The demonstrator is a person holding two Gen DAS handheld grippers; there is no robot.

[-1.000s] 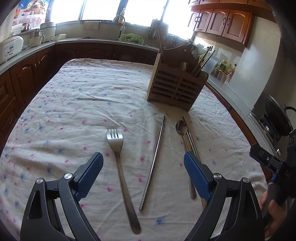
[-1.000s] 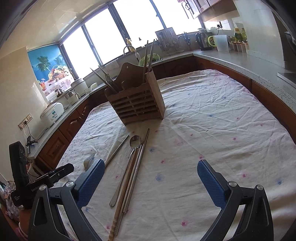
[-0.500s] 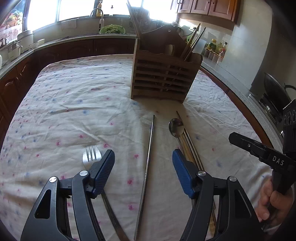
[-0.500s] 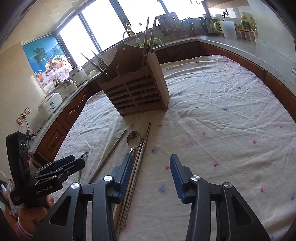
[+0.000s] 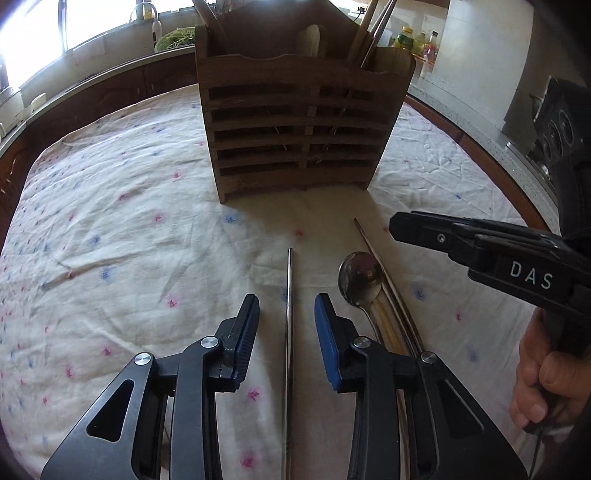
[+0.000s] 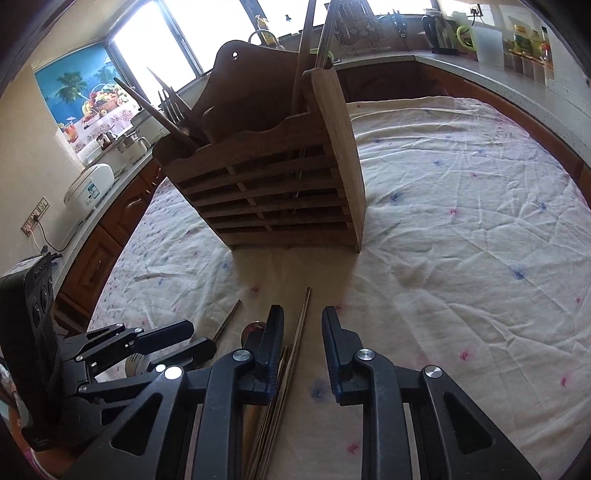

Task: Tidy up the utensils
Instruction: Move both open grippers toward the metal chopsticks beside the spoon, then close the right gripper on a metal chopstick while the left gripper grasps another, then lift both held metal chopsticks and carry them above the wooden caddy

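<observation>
A wooden slatted utensil holder (image 5: 295, 122) stands on the floral tablecloth, with chopsticks and forks in it; it also shows in the right wrist view (image 6: 273, 177). My left gripper (image 5: 286, 310) is partly open, low over the cloth, its jaws either side of a single metal chopstick (image 5: 289, 295), not touching it. A spoon (image 5: 360, 280) and more chopsticks (image 5: 391, 291) lie just to its right. My right gripper (image 6: 302, 328) is partly open, with a pair of chopsticks (image 6: 297, 343) just inside its left finger. The right gripper also shows in the left wrist view (image 5: 424, 229).
The tablecloth (image 6: 461, 229) covers the table. Kitchen counters with a rice cooker (image 6: 90, 186), a kettle (image 6: 439, 33) and jars run around it. The left gripper also shows in the right wrist view (image 6: 166, 343), close beside the right one.
Both grippers have moved forward and down toward the utensils and holder. Both have narrowed their jaws. The fork has dropped out of the left wrist view.
</observation>
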